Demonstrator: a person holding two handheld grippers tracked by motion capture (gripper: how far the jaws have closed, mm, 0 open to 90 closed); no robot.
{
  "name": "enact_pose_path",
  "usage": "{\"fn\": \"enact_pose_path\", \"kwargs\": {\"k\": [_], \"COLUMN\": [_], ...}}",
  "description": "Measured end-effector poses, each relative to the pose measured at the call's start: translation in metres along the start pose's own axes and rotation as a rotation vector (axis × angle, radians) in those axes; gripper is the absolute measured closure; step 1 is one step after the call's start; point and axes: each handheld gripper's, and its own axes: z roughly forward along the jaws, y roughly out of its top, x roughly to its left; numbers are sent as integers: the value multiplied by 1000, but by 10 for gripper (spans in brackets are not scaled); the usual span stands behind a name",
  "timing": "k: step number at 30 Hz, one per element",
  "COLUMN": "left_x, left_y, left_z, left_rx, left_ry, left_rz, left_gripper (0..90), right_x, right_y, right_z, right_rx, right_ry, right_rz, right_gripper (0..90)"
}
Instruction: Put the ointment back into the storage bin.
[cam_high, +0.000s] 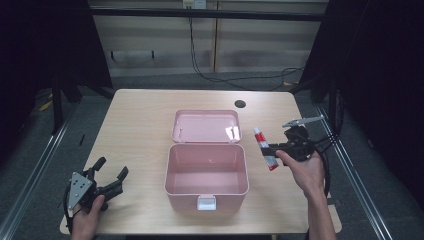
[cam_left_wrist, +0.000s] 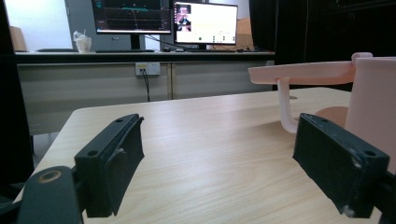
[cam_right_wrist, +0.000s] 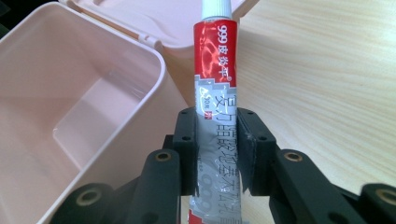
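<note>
A pink plastic box (cam_high: 206, 170) stands open in the middle of the table, its lid (cam_high: 206, 126) folded back flat behind it; its inside is bare. My right gripper (cam_high: 272, 149) is shut on a red, white and grey ointment tube (cam_high: 265, 148) and holds it above the table just right of the box. In the right gripper view the tube (cam_right_wrist: 217, 88) runs up between the jaws, white cap at the top, beside the box's rim (cam_right_wrist: 156, 70). My left gripper (cam_high: 111, 174) rests open at the table's front left corner, nothing between its fingers (cam_left_wrist: 112, 163). The box wall (cam_left_wrist: 373, 102) shows at its right.
The light wooden table (cam_high: 135, 125) has a dark round cable hole (cam_high: 240, 104) near its far edge. Black cables (cam_high: 220, 75) trail on the floor behind it. Monitors (cam_left_wrist: 205, 22) stand on a counter beyond the table. Metal rails (cam_high: 40, 150) flank both sides.
</note>
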Motion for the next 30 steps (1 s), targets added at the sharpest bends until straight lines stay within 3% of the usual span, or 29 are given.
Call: {"fn": "enact_pose_path", "kwargs": {"k": [7,17,30], "left_x": [0,0,0], "left_y": [0,0,0], "left_z": [0,0,0], "left_rx": [2,1,1], "left_ry": [0,0,-2], "left_rz": [2,0,1], "left_gripper": [158,158,158], "right_x": [2,11,24], "right_y": [4,19,33], "right_z": [-10,-12,-6], "right_rx": [-35,-59,-51], "right_ry": [24,54,85], "right_rz": [-10,-65,-108], "right_gripper": [714,714,715]}}
